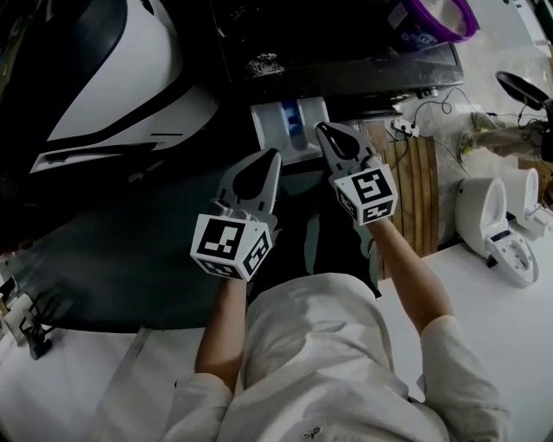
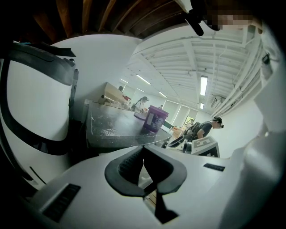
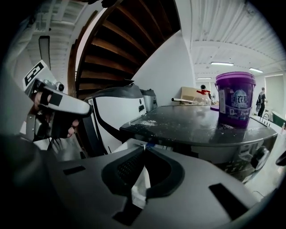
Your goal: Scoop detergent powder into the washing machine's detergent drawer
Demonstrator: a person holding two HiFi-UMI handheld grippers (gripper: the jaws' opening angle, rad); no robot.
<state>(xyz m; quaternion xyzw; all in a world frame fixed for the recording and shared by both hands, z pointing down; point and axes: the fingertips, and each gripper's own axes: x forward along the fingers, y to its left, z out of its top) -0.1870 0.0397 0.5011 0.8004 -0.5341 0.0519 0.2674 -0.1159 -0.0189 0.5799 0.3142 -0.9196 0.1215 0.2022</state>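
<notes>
Low in the centre, left gripper (image 1: 270, 160) and right gripper (image 1: 327, 131) both pressed together on nothing, just before the pulled-out detergent drawer (image 1: 289, 121); farther, upper right, purple detergent bucket (image 1: 441, 17) atop the washing machine (image 1: 346, 52); seemingly pre-scooping, next needing opened jaws and a reach there.

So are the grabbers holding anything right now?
No, nothing is held. The left gripper and the right gripper are both shut, with nothing between their jaws.
</notes>
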